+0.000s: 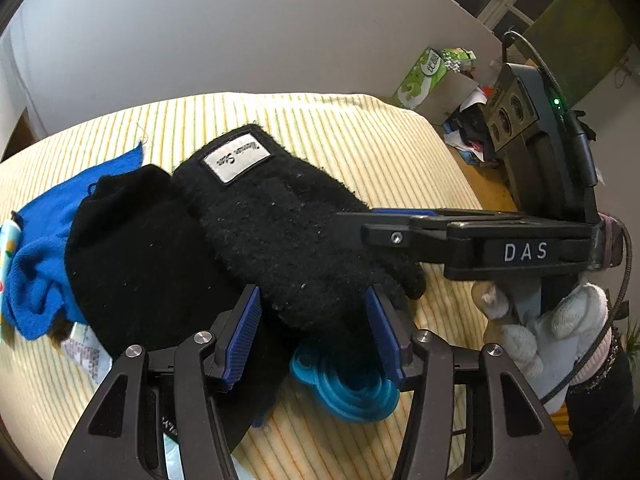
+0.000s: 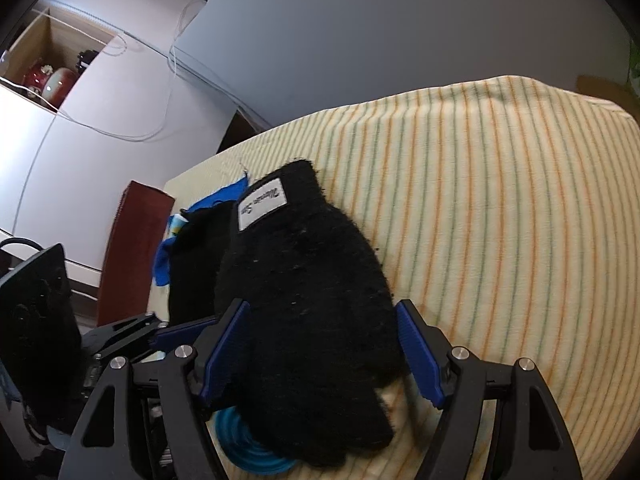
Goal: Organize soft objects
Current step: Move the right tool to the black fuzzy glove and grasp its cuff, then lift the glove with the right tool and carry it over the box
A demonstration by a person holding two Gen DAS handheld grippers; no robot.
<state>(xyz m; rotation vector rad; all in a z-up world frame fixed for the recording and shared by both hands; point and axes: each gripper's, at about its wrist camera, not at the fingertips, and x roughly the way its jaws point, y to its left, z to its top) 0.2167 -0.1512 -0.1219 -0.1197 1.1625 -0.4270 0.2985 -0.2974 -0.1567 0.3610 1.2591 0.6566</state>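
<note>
One blue coil (image 1: 352,392) beneath two black gloves (image 1: 288,232), striped cloth (image 1: 360,136).

You worked over a striped yellow cloth (image 2: 500,208) covering the surface. Behind it stood a plain grey wall (image 2: 360,40), with white cabinet doors (image 2: 100,152) to its left and a thin cable (image 2: 132,128) draped across them. Beyond the cloth's far right corner sat a green tissue box (image 1: 424,76).
</note>
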